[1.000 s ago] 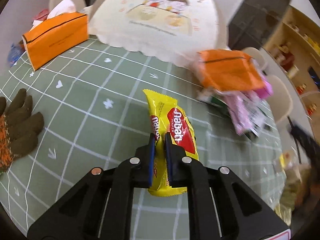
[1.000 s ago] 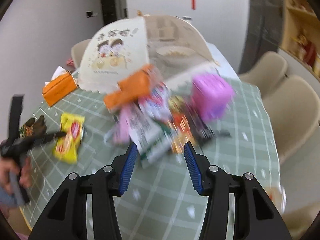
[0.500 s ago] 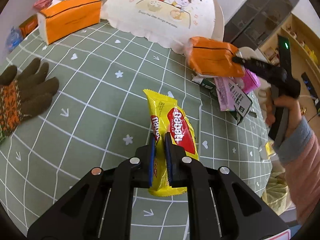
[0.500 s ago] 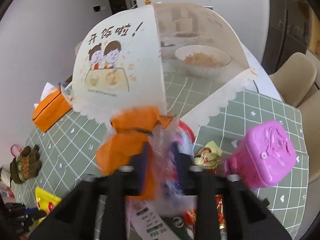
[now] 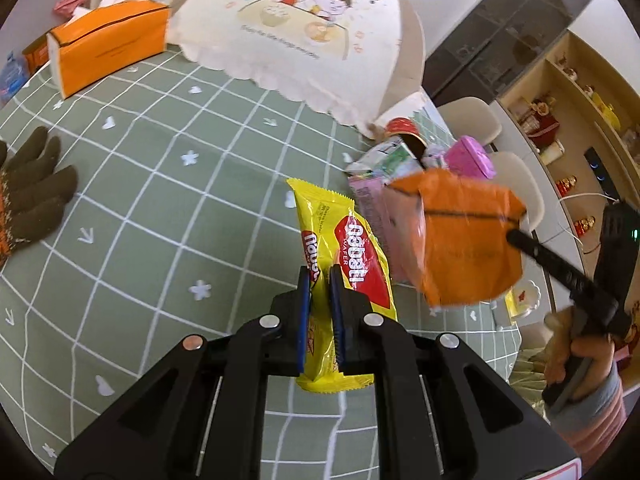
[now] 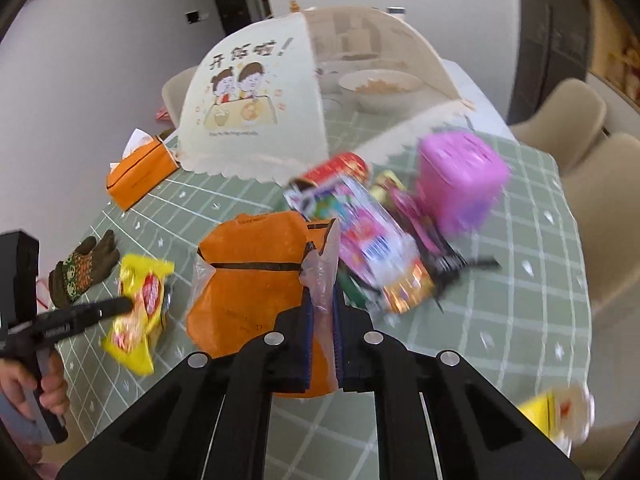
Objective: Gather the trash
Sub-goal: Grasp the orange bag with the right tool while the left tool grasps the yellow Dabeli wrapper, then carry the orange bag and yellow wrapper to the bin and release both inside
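the left gripper is clamped on a yellow wafer packet, while the right gripper pinches the orange wrapper above the green tablecloth.

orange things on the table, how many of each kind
full tissue packs: 1
empty tissue wrappers: 1, held in the right gripper
total: 2
The glove is only partly orange, so it is not counted.
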